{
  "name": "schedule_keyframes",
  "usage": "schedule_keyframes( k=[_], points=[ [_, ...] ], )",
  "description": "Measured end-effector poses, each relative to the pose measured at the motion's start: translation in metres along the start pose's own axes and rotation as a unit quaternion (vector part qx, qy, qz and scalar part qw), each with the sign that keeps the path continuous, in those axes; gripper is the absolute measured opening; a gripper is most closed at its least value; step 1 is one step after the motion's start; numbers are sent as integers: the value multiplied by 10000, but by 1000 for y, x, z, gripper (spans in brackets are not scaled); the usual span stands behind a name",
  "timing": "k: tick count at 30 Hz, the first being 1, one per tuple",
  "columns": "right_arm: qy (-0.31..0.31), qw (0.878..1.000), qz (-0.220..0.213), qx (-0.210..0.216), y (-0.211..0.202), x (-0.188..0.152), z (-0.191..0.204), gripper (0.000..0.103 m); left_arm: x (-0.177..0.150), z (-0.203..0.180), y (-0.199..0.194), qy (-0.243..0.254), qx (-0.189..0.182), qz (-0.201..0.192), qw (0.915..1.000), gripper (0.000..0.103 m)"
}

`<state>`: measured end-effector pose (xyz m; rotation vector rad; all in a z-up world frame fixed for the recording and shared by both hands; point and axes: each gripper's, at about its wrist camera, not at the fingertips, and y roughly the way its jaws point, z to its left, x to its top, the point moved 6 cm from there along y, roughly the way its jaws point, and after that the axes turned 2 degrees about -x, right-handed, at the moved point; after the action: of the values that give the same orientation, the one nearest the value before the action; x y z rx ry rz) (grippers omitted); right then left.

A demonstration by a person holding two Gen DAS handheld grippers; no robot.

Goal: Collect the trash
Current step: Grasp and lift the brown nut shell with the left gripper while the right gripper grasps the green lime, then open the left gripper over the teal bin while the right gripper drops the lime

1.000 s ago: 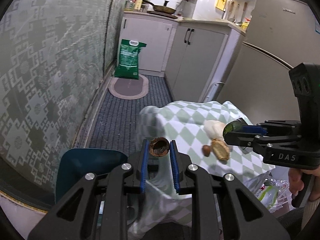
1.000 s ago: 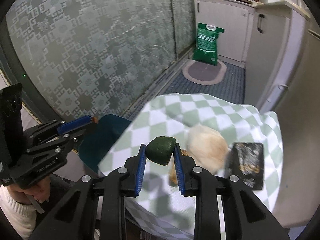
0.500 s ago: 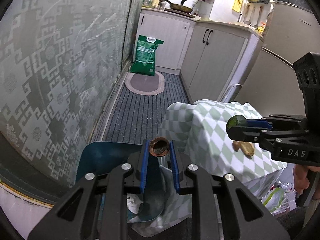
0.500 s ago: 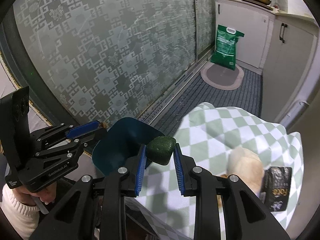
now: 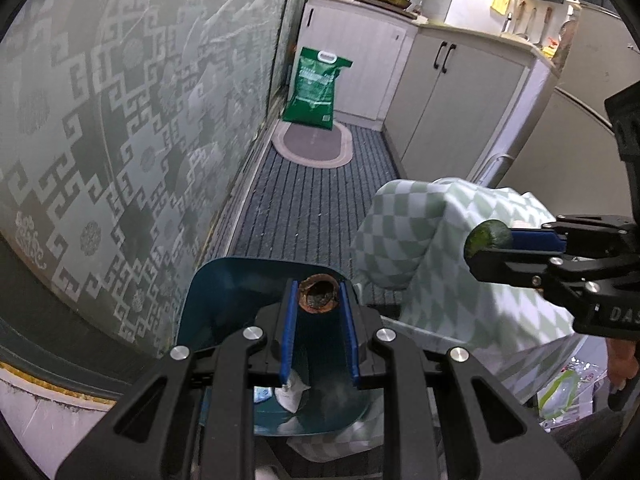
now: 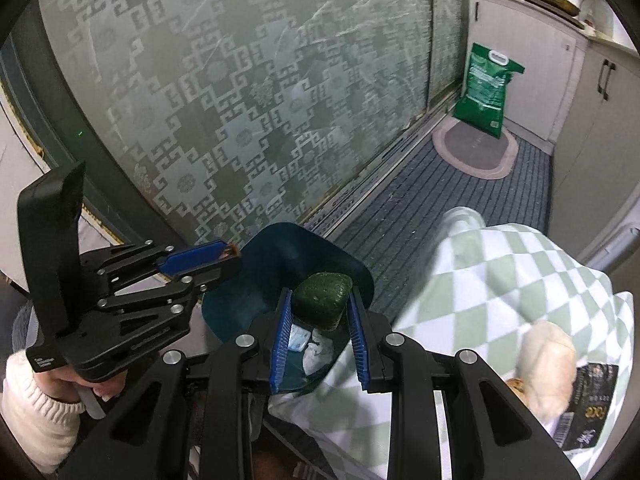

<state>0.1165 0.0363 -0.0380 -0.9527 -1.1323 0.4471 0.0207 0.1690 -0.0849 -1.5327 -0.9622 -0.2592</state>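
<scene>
**A:** What is each gripper carrying?

**B:** The left gripper (image 5: 318, 304) is clamped narrowly on a brown, hollow shell (image 5: 318, 298), held at the tips of its blue pads just below the middle of the left wrist view. The right gripper (image 6: 320, 312) is closed on a dark green lump (image 6: 322, 300), perhaps an avocado piece; I cannot tell for certain.

**A:** Where is the bin?

**B:** A dark blue bin (image 5: 224, 304) stands on the floor, lower centre in both views. In the left wrist view the shell appears in front of its far rim, with the opening showing between the pads. In the right wrist view the green lump sits over the bin's opening, centre of the frame.

**A:** Anything inside the bin?

**B:** Yes, crumpled white paper (image 6: 318, 350) and a small pale blue packet (image 6: 298, 338), seen between the right gripper's pads.

**A:** And the table?

**B:** A table with a green and white checked cloth (image 6: 500, 280) fills the lower right of the right wrist view, just beside the bin. On it, at the far right edge, lie a pale rounded bun-like item (image 6: 546, 368) and a black wrapper (image 6: 588, 404) touching it.

**A:** What else is around?

**B:** A patterned glass door (image 5: 120, 120) on the left, a striped grey floor mat (image 5: 304, 204), and a green sack (image 5: 318, 88) leaning by the white cabinets (image 5: 452, 96) in the upper part of the frame.
</scene>
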Motion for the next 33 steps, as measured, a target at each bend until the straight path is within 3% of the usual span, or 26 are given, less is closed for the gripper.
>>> schedule_keyframes(
  k=[26,33],
  points=[
    [-239,9959,870,61,65,0,32,27,-35,53,54,-176,315,931,9950,23],
    [-240,9951,954,48,73,0,32,27,-34,56,53,-181,315,916,9951,36]
  ],
)
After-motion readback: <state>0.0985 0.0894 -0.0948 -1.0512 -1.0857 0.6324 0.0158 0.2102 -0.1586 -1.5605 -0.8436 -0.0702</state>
